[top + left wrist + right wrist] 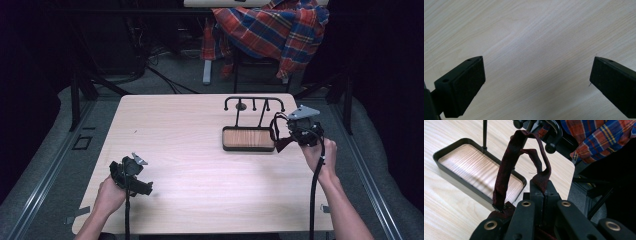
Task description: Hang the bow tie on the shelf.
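Right gripper (295, 135) raised at table's (190, 165) far right, jaws pressed together on a dark red strap (509, 162), looped up just beside the black wooden-floored tray (248, 138) with hook rack (254, 102). Left gripper (536, 82) low at near left, jaws spread over bare wood. Plaid cloth (272, 27) beyond the far edge.

On the tabletop (200, 165) a tray (248, 138) sits right of centre toward the far edge, with a hook rack (254, 102) rising from its far side. The right tool (280, 145) is just right of the tray, a strap (509, 167) looping from it. The left tool (146, 189) lies near the near-left corner. A cloth (272, 27) hangs beyond the far edge.
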`<move>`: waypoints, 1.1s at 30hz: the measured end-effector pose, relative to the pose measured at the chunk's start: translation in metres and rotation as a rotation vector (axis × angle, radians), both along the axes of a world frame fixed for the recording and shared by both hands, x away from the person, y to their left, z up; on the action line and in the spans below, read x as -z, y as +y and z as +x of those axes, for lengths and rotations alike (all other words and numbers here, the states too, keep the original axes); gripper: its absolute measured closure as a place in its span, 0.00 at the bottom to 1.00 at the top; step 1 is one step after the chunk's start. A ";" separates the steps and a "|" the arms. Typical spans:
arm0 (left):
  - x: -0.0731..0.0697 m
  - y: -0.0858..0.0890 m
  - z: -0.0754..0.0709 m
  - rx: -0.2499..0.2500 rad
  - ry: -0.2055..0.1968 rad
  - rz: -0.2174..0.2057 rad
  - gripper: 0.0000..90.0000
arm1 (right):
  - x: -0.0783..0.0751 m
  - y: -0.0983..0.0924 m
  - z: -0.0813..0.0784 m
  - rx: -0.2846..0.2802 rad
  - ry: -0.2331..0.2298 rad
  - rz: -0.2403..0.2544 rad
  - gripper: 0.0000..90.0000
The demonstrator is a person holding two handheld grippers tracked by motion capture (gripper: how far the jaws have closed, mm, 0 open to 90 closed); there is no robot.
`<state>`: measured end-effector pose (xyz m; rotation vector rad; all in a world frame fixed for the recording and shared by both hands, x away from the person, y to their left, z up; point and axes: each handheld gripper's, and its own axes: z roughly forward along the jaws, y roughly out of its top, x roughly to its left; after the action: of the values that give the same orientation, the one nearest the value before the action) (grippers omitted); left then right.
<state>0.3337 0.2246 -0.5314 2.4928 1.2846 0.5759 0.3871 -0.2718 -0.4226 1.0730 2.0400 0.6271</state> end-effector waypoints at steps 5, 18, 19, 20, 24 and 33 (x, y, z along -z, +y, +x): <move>0.001 -0.001 0.000 0.002 0.008 0.004 0.00 | -0.002 -0.001 0.004 0.010 -0.007 0.008 0.98; 0.002 -0.001 0.001 0.010 0.010 0.006 0.00 | -0.008 -0.005 0.014 0.028 -0.028 0.043 0.98; 0.002 -0.001 0.001 0.010 0.011 0.005 0.00 | -0.009 -0.005 0.014 0.029 -0.022 0.041 0.98; 0.002 -0.001 0.002 0.009 0.011 0.004 0.00 | -0.009 -0.006 0.016 0.030 -0.027 0.047 0.98; 0.002 -0.001 0.002 0.010 0.013 0.005 0.00 | -0.011 -0.008 0.021 0.046 -0.032 0.065 0.98; 0.002 -0.002 0.002 0.011 0.017 0.008 0.00 | -0.007 -0.013 0.034 0.076 -0.021 0.116 0.98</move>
<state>0.3355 0.2230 -0.5339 2.5144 1.2762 0.5597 0.4212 -0.2846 -0.4153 1.2005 1.9550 0.7217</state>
